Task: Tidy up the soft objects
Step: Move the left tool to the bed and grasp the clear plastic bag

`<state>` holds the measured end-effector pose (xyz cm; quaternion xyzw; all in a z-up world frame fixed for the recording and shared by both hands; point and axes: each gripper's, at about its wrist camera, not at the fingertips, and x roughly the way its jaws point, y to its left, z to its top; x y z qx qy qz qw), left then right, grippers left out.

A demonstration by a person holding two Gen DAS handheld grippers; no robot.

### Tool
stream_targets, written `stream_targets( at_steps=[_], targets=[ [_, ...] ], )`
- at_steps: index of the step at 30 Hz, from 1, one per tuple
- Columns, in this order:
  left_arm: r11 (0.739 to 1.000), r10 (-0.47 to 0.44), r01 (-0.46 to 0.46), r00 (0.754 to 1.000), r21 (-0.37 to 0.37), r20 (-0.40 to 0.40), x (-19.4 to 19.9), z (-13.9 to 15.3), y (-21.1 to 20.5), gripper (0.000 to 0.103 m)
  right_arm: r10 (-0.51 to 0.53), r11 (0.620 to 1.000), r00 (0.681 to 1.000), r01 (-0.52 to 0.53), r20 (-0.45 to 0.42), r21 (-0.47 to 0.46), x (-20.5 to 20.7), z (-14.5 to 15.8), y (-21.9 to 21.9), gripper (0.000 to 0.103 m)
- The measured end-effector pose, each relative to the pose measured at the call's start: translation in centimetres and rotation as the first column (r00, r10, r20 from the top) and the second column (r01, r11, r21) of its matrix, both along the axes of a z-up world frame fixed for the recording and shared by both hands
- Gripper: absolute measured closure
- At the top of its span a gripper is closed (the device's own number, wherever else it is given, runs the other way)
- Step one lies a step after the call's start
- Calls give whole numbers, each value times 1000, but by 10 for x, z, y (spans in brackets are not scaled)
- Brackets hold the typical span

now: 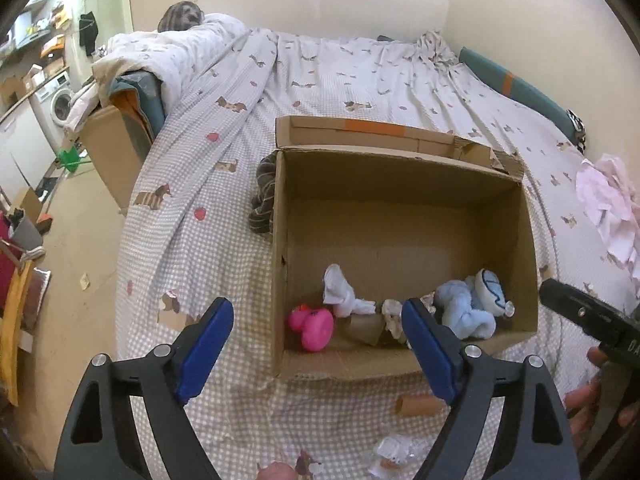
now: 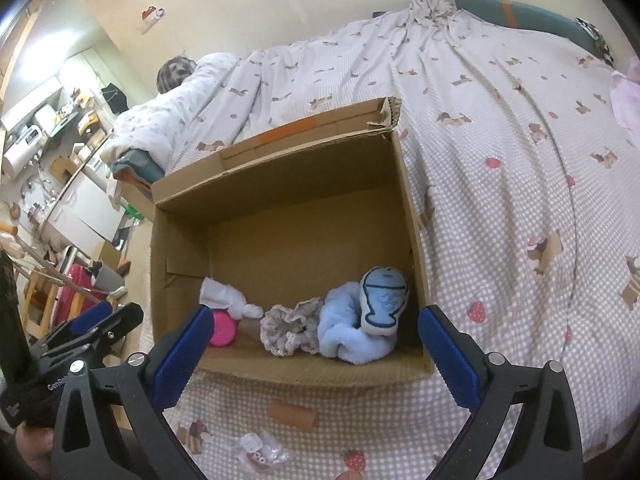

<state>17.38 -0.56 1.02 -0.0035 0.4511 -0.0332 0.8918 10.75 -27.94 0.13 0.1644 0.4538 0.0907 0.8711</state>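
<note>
An open cardboard box (image 1: pixel 404 364) (image 2: pixel 304 372) stands on the bed. Along its near wall lie a pink rubber duck (image 1: pixel 312 328) (image 2: pixel 222 330), a white cloth (image 1: pixel 340 292) (image 2: pixel 228 298), a frilly grey scrunchie (image 2: pixel 290 326) (image 1: pixel 392 316), a light blue towel (image 1: pixel 464 312) (image 2: pixel 344 332) and a blue fish plush (image 2: pixel 382 300) (image 1: pixel 490 286). My left gripper (image 1: pixel 318 344) hovers open above the box's near left corner, nothing between its pads. My right gripper (image 2: pixel 316 338) is open wide above the box's near wall, empty.
A cardboard tube (image 1: pixel 418 404) (image 2: pixel 292 414) and crumpled clear plastic (image 1: pixel 394 454) (image 2: pixel 260 450) lie on the checked bedsheet (image 1: pixel 224 240) before the box. A striped cloth (image 1: pixel 262 196) sits left of the box, a pink garment (image 1: pixel 608 208) at right. The bed edge and floor (image 1: pixel 84 248) are left.
</note>
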Motion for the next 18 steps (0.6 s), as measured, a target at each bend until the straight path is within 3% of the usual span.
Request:
stream_targets(
  at_steps=[3,9,18],
  targets=[
    [1000,10,-10,1000,24,-1,-7,-2,0,14,3,1000,1000,-3,1,-2,-6,2,-2,0],
    [1000,10,-11,998,-4,-55,-23,-12,3,14,6,998,999,-4,-36,57,-20,-5,-5,0],
    [999,1,2,996,34,-87,-45,-26,-2,14,33,999,995,-30,-96,33,-42,-19,1,0]
  ],
)
